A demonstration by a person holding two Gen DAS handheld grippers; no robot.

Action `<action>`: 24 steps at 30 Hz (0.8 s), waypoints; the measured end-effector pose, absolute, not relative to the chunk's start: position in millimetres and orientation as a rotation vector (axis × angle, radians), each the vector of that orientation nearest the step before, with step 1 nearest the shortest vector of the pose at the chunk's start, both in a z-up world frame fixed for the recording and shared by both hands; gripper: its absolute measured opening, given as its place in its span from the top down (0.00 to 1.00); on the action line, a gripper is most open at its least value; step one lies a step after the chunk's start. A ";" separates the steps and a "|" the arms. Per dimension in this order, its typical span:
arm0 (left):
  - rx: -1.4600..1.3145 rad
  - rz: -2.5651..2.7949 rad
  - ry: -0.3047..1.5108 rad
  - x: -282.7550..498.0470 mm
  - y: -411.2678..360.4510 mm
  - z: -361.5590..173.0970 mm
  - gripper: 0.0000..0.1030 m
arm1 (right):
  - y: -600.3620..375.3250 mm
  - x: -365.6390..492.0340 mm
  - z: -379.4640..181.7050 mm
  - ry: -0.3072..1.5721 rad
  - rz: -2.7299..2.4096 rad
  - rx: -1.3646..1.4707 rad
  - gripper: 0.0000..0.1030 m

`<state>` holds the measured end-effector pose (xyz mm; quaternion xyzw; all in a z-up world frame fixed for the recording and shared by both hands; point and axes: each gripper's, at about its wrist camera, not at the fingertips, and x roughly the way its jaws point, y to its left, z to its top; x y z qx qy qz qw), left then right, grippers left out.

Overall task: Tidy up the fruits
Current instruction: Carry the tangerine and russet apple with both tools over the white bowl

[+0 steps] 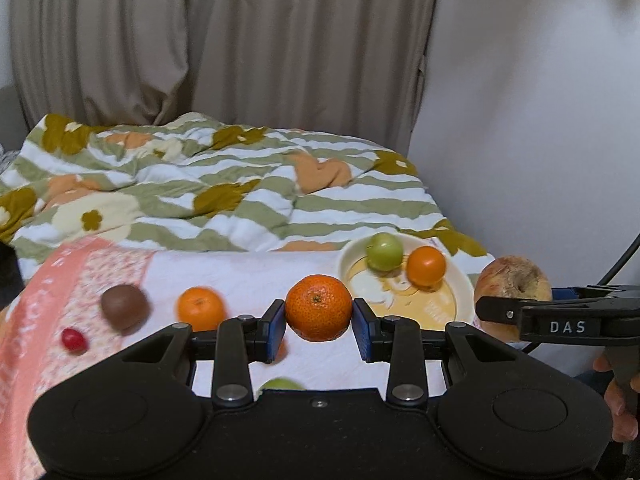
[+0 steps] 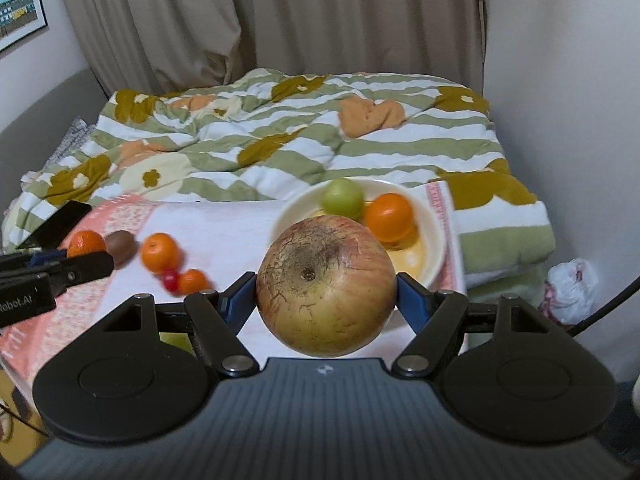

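We see the left gripper (image 1: 319, 330) clamped on a mandarin (image 1: 319, 307), its blue pads (image 1: 275, 330) pressed against both sides of the fruit, which hangs above the towel (image 1: 248, 276). The right gripper (image 2: 326, 300) is clamped on a large, russeted apple (image 2: 326, 286), held up just in front of the bowl (image 2: 434, 240). In the left view that apple (image 1: 513, 280) shows to the right of the bowl (image 1: 460, 280), beside the right gripper's finger (image 1: 500, 312). Inside the bowl we find a green fruit (image 2: 343, 198) and a small orange one (image 2: 389, 217), touching each other. Loose on the towel to the left lie an orange (image 1: 201, 308), a brown fruit (image 1: 124, 306) and a small red one (image 1: 74, 340); from the right view we also make out another small orange fruit (image 2: 193, 281) just beside the red one (image 2: 171, 280). A green fruit (image 1: 282, 384) peeks out just past the left gripper's body. Behind the towel lies a striped, flowered quilt (image 1: 224, 184), with curtains (image 1: 224, 40) beyond.
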<state>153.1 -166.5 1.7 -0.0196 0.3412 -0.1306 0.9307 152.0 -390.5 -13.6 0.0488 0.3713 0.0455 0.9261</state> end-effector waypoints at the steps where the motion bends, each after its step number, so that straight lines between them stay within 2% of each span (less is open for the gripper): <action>1: -0.031 -0.273 0.700 158.0 -173.5 -0.2 0.62 | -396.1 156.2 -15.8 0.763 0.088 0.104 0.14; 24: 0.305 -0.449 0.842 296.8 -285.1 -100.6 0.62 | -462.1 230.4 -71.3 0.839 -0.047 0.232 0.13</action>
